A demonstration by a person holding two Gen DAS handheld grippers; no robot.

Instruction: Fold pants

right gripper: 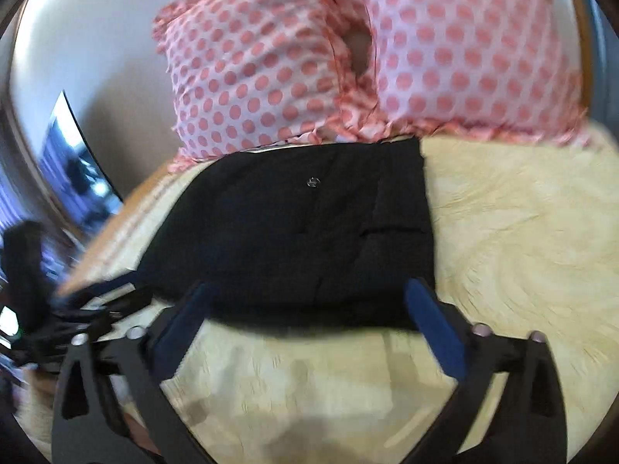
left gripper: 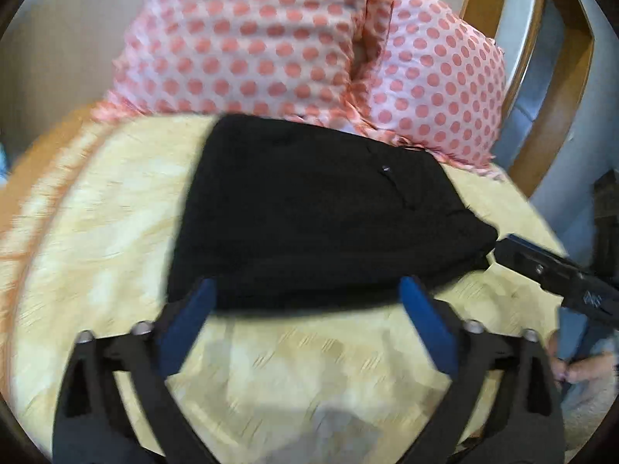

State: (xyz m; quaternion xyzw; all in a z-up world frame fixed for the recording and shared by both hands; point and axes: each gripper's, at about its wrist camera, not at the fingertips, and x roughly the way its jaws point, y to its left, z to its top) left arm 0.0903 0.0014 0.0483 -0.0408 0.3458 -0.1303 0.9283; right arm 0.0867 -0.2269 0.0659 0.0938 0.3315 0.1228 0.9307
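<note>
The black pants [left gripper: 309,212] lie folded into a compact block on the yellow bedspread [left gripper: 116,212], up against the pillows. They also show in the right wrist view [right gripper: 309,232]. My left gripper [left gripper: 307,294] is open and empty, its blue fingertips [left gripper: 203,297] at the near edge of the pants. My right gripper [right gripper: 311,297] is open and empty too, its fingertips [right gripper: 419,297] at the near edge of the pants. The right gripper shows at the right of the left wrist view [left gripper: 549,270]; the left gripper shows at the left of the right wrist view [right gripper: 100,301].
Two pink pillows with red dots [left gripper: 309,38] lean behind the pants, also in the right wrist view [right gripper: 348,58]. A wooden headboard [left gripper: 541,77] stands at the right. A dark screen [right gripper: 73,170] stands off the bed's left side.
</note>
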